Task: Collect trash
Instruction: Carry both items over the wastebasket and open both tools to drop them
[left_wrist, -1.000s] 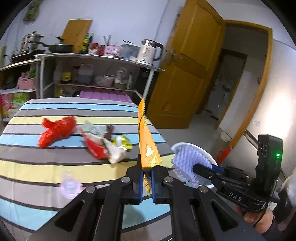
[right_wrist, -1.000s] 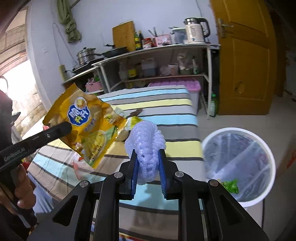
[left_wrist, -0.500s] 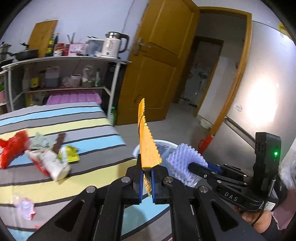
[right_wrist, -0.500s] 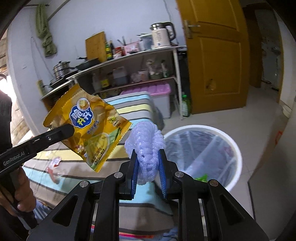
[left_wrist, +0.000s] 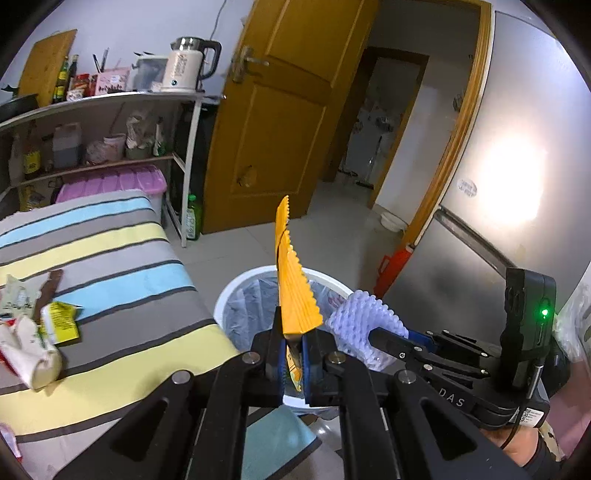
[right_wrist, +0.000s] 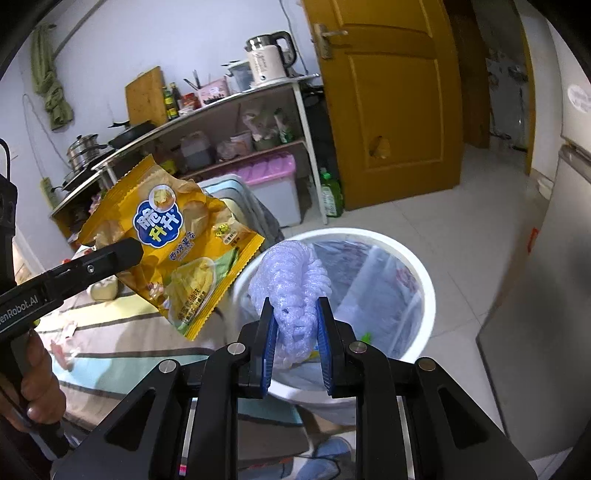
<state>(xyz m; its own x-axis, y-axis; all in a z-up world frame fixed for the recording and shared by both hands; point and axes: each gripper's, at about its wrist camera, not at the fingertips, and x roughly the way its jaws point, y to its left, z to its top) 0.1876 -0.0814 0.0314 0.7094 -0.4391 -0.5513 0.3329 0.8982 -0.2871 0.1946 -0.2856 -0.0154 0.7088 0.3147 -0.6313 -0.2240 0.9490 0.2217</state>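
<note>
My left gripper (left_wrist: 293, 341) is shut on a yellow chip bag (left_wrist: 293, 291), seen edge-on; the bag's front shows in the right wrist view (right_wrist: 173, 243). My right gripper (right_wrist: 297, 332) is shut on a pale purple foam fruit net (right_wrist: 291, 280), which also shows in the left wrist view (left_wrist: 360, 325). Both held items hang over the near rim of a white trash bin (right_wrist: 413, 258) lined with a clear bag; the bin also shows in the left wrist view (left_wrist: 236, 291). A little green trash (right_wrist: 365, 336) lies inside.
A striped table (left_wrist: 110, 266) stands left of the bin, with several wrappers (left_wrist: 40, 332) on it. Behind are a metal shelf (left_wrist: 110, 99) with a kettle (left_wrist: 186, 64), a pink storage box (left_wrist: 110, 182), a yellow door (left_wrist: 280, 110) and a fridge (left_wrist: 491, 221) to the right.
Both grippers have swung right from over the table to the bin, keeping hold of the chip bag and the foam net. The bin now sits directly beneath them.
</note>
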